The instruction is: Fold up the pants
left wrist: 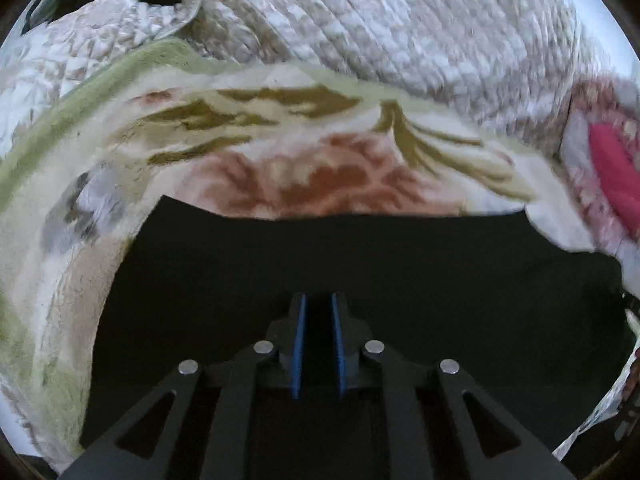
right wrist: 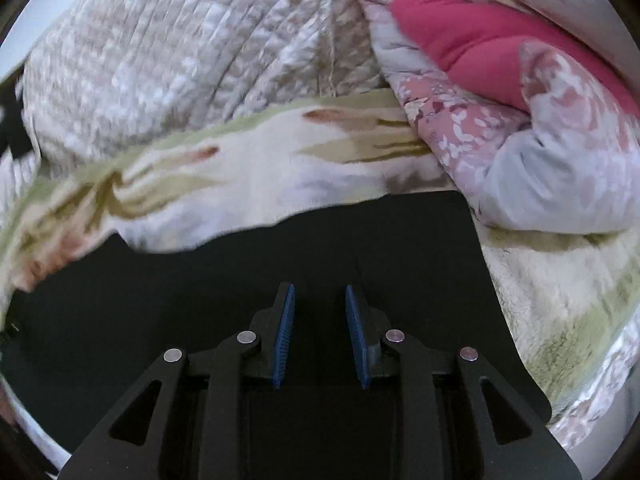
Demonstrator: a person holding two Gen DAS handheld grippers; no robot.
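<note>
Pants (left wrist: 320, 264) lay flat on floral blanket (left wrist: 280, 148), dark cloth spread beneath and ahead of both grippers. In left wrist view the far edge ran roughly across the frame, side to side, w/ blanket showing beyond it; long axis of the visible panel therefore read as crosswise to the fingers, though full length was cut off by frame edges, so could not confirm which end was waist.

Left gripper (left wrist: 319, 300): jaws slightly apart, narrow gap between blue pads (left wrist: 300, 344), nothing seen between them. Cloth lay below the tips; contact could not be judged, dark on dark.

Right gripper (right wrist: 320, 292): jaws apart, wider gap than left, pads bare, no cloth pinched. Pants (right wrist: 360, 248) extended fwd and to both sides of it; their right-hand edge ended near pink floral quilt (right wrist: 500, 148), w/ red-pink item (right wrist: 480, 48) lying on that quilt further back.

Quilted beige cover (left wrist: 400, 32) bunched behind blanket, well apart from pants.

Assessment: both grippers sat over the garment, neither holding. Far edge lay ahead of each at similar remove; neither hand clearly nearer. Probable next need: a grip on an edge or corner on each side, then a fold across the crosswise axis. Risk: frames blurred, edge position approx. only; loose jaws could snag blanket pile along w/ cloth.
</note>
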